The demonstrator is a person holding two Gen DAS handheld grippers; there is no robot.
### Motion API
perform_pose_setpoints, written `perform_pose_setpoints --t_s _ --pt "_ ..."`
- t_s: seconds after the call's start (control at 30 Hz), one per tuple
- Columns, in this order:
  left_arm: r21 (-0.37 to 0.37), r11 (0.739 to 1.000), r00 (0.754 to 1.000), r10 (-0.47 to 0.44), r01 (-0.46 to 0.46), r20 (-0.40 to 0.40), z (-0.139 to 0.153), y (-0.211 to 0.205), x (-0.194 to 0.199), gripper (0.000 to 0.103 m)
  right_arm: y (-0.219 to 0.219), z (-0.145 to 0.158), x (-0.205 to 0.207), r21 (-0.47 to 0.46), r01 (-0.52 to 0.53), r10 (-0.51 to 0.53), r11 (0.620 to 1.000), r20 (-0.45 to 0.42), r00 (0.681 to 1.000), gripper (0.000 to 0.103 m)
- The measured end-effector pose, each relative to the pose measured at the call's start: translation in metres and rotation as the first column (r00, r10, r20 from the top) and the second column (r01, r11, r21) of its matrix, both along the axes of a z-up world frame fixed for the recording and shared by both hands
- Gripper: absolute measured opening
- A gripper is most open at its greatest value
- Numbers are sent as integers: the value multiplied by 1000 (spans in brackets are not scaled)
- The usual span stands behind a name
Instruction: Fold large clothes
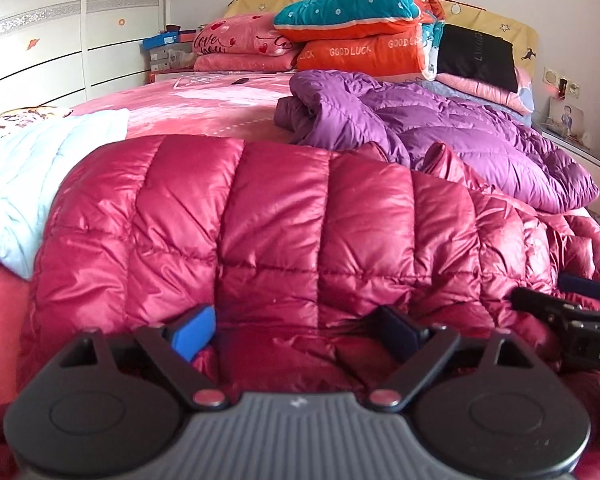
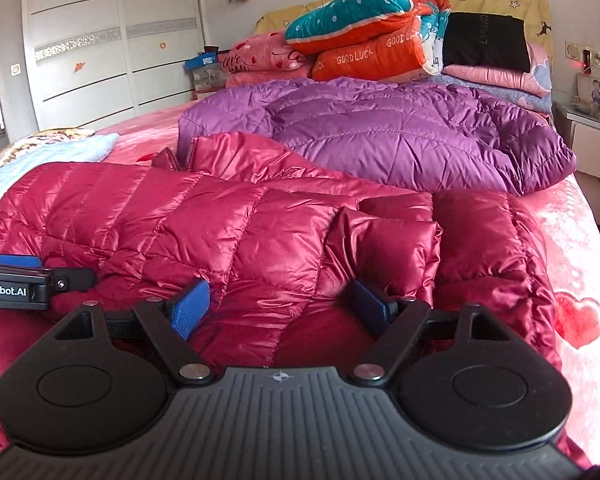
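Observation:
A shiny crimson quilted down jacket (image 1: 260, 224) lies spread on the pink bed; it also shows in the right wrist view (image 2: 236, 232). My left gripper (image 1: 300, 332) is open, its blue pads wide apart and resting against the jacket's near edge. My right gripper (image 2: 278, 306) is open too, its pads on either side of a bulge of the jacket near a folded-in sleeve (image 2: 384, 236). Each gripper shows at the edge of the other's view: the right gripper (image 1: 572, 316), the left gripper (image 2: 28, 280).
A purple down jacket (image 2: 380, 132) lies crumpled behind the crimson one. A light blue garment (image 1: 32, 168) lies at the left. Folded quilts (image 1: 360, 28) and pillows (image 1: 240, 44) pile at the headboard. A white wardrobe (image 1: 60, 32) stands left; a nightstand (image 2: 592, 140) right.

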State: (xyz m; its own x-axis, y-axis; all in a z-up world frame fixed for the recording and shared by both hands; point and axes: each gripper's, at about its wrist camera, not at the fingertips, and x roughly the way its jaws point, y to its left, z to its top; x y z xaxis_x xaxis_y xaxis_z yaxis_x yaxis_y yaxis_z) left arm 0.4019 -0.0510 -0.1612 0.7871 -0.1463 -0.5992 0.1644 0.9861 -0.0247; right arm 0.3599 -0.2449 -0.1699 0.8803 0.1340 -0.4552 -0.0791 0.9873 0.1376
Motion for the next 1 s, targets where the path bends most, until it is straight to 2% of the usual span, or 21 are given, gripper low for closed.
perform_pose_setpoints --t_s 0.2,0.4,0.5,0.57,0.7,0.77,0.83,1.0 --pt "-8 1000 999 2 -2 33 -8 1 -3 92 4 -7 15 -18 -3 3 1000 -24 1000 102" --pt "12 1000 998 4 -5 55 -9 -2 -6 94 5 -9 16 -17 -9 8 1000 -29 1000 103" --pt "13 1000 998 11 -12 55 1 -2 -13 92 0 -7 11 15 -21 21 1000 -13 1000 103" --pt "0 1000 998 10 -10 56 12 1 -24 86 -6 -2 4 44 -25 24 999 6 1000 103" --pt "-3 1000 996 -10 10 93 37 9 -65 84 -13 17 -23 26 -11 9 1000 62 998 103" --pt "4 1000 997 -8 8 73 43 15 -87 84 -12 27 -39 5 -29 29 1000 77 997 103" --pt "34 999 1000 -5 5 16 41 17 -108 84 -9 32 -55 10 -60 59 998 77 995 103" --pt "90 995 995 -29 37 -92 33 17 -148 84 16 19 -79 -13 -119 119 993 -35 992 103"
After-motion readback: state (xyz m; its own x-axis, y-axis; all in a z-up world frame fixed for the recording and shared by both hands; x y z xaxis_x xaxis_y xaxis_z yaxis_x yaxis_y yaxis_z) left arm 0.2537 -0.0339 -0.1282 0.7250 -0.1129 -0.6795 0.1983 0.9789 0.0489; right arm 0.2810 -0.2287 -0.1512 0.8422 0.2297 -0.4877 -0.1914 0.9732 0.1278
